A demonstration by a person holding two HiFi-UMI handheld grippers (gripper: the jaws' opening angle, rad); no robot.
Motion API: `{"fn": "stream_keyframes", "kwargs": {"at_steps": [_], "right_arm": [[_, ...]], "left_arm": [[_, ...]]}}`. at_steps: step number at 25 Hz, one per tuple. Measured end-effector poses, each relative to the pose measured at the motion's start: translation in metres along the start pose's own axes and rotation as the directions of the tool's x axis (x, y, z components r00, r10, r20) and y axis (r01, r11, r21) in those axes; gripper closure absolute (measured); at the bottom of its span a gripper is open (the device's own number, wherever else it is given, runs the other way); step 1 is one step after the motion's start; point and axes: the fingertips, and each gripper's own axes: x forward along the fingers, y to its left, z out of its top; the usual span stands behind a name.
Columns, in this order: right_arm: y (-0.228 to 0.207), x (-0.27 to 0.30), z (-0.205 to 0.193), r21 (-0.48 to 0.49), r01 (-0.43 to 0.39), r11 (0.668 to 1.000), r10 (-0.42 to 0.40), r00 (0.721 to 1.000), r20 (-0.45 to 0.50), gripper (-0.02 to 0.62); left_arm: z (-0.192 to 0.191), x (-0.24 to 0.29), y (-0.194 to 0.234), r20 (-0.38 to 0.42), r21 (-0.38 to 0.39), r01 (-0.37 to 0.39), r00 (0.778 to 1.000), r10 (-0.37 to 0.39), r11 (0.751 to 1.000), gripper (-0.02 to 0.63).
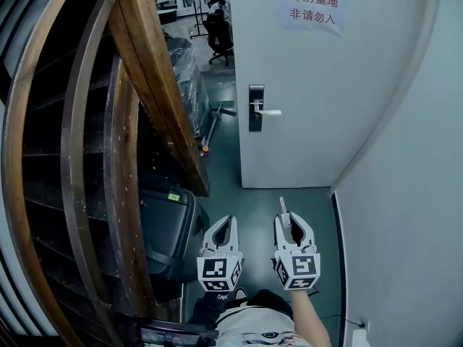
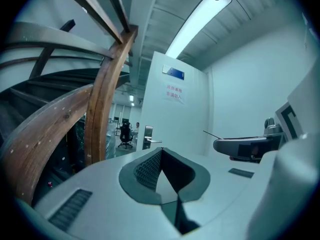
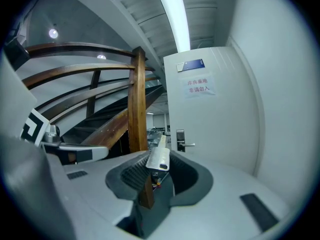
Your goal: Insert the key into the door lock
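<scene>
The head camera looks steeply down at the far door (image 1: 289, 85), which left claw (image 1: 225, 223) and right claw (image 1: 294, 219) cameras face level.

You've got a curved wooden stair rail (image 1: 155, 71) sweeping down the left of the frame, grey-green floor (image 1: 253, 208) at lower centre, plain white wall (image 1: 412, 194) filling the right, an office chair (image 1: 219, 38) at top centre, and a strip light (image 2: 192, 26) glowing overhead.

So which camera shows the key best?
The right gripper view: the key sits close up, clamped in the jaws. The head view shows it small, poking from the right gripper. The left gripper view catches only a thin sliver of key.
</scene>
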Motion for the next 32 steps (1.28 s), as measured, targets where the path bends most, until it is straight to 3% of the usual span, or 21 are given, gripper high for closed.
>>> {"fn": "stream_keyframes", "kwargs": {"at_steps": [9,17,21,32], "right_arm": [[-0.017,0.068,-0.017,-0.008,-0.026,1.0,0.025,0.997,-0.071,0.476],[-0.057,0.185,-0.02,0.015,-0.104,0.994,0.105,0.99,-0.098,0.477],[-0.068,0.236,-0.028,0.013,-0.136,0.991,0.136,0.984,-0.119,0.477],[-0.111,0.385,-0.091,-0.041,-0.077,0.996,0.068,0.979,-0.193,0.476]], "left_arm": [[-0.02,0.051,0.026,-0.057,-0.04,-0.034,0.998,0.032,0.999,0.603],[-0.001,0.152,0.058,-0.029,0.015,-0.138,0.99,0.139,0.99,0.603],[0.001,0.195,0.067,-0.045,0.04,-0.151,0.987,0.153,0.988,0.603],[-0.055,0.244,0.11,-0.105,0.04,-0.163,0.981,0.166,0.986,0.603]]}}
